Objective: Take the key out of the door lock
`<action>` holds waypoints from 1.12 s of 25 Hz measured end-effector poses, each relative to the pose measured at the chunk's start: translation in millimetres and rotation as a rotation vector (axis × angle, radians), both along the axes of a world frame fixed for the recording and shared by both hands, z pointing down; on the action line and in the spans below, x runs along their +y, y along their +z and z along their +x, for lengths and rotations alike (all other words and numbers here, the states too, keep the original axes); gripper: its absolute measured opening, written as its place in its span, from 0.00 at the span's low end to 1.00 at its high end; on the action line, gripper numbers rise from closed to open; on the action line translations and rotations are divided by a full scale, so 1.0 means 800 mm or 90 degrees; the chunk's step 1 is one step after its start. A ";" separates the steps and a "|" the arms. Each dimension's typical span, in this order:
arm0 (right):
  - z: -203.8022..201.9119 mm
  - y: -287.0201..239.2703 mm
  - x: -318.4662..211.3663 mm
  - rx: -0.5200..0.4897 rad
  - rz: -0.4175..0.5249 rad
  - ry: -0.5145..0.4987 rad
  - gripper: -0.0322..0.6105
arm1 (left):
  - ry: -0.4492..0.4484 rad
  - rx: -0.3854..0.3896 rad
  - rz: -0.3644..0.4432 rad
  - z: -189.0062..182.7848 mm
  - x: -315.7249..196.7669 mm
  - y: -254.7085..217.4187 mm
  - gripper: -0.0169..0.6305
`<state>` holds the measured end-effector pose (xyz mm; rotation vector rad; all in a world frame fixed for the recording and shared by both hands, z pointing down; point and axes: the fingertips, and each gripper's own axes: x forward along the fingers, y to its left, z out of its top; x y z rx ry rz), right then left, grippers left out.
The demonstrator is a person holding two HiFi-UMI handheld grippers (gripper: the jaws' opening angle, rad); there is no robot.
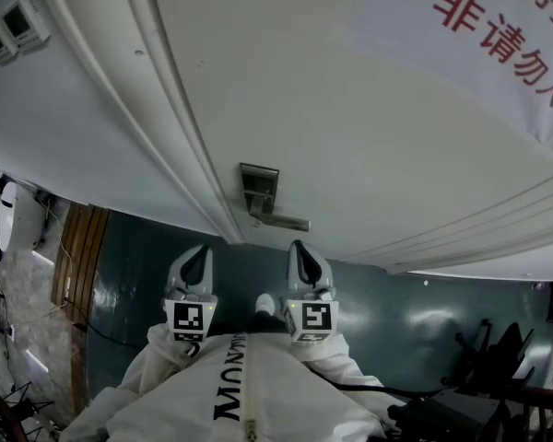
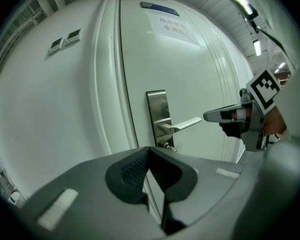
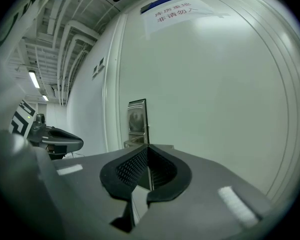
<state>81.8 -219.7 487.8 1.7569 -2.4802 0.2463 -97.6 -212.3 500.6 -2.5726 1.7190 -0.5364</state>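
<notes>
**A:** Where is the key?

**B:** The key (image 2: 167, 145) seems to be the small metal stub poking out just below the lever handle (image 2: 182, 125), low on the steel lock plate (image 2: 157, 115) of the white door (image 2: 210, 74) (it is too small to be sure).

**A:** How will it handle?

**B:** Probably light, stiff and smooth, with very little of it standing proud. The exposed flat head is the place to pinch, across its two faces. The pull should run straight out from the plate, since a slanted tug could let it slip or bind.

**A:** And the person's tools?

**B:** The left hand-held gripper (image 2: 149, 151) has its jaws pressed together with nothing between them. The right hand-held gripper (image 3: 147, 149) is the same. Both hang short of the door, apart from the lock, so either would have to open before it could take the key.
</notes>
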 end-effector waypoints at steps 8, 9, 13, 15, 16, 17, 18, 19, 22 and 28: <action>0.016 -0.009 -0.019 -0.013 0.008 0.051 0.05 | 0.042 -0.023 0.016 0.010 -0.030 -0.006 0.03; 0.017 -0.010 -0.019 -0.013 0.008 0.064 0.05 | 0.049 -0.022 0.017 0.008 -0.036 -0.007 0.03; 0.014 -0.004 -0.013 -0.012 -0.008 0.115 0.05 | 0.096 -0.013 0.013 0.004 -0.052 -0.005 0.03; 0.009 0.003 -0.010 -0.010 -0.020 0.147 0.05 | 0.123 -0.006 0.014 -0.001 -0.059 -0.004 0.03; 0.006 0.007 -0.008 -0.008 -0.027 0.163 0.05 | 0.137 -0.002 0.013 -0.004 -0.062 -0.003 0.03; 0.002 0.011 -0.006 -0.008 -0.033 0.178 0.05 | 0.150 0.001 0.012 -0.007 -0.064 -0.002 0.03; -0.003 0.014 -0.004 -0.008 -0.039 0.191 0.05 | 0.160 0.005 0.009 -0.011 -0.065 -0.001 0.03; -0.007 0.018 -0.003 -0.008 -0.042 0.202 0.05 | 0.171 0.008 0.007 -0.016 -0.067 0.000 0.03; -0.022 0.026 -0.001 0.003 -0.050 0.226 0.05 | 0.199 0.015 0.001 -0.027 -0.071 0.005 0.03; -0.048 0.029 0.000 0.007 -0.052 0.245 0.10 | 0.244 0.025 -0.009 -0.040 -0.072 0.015 0.03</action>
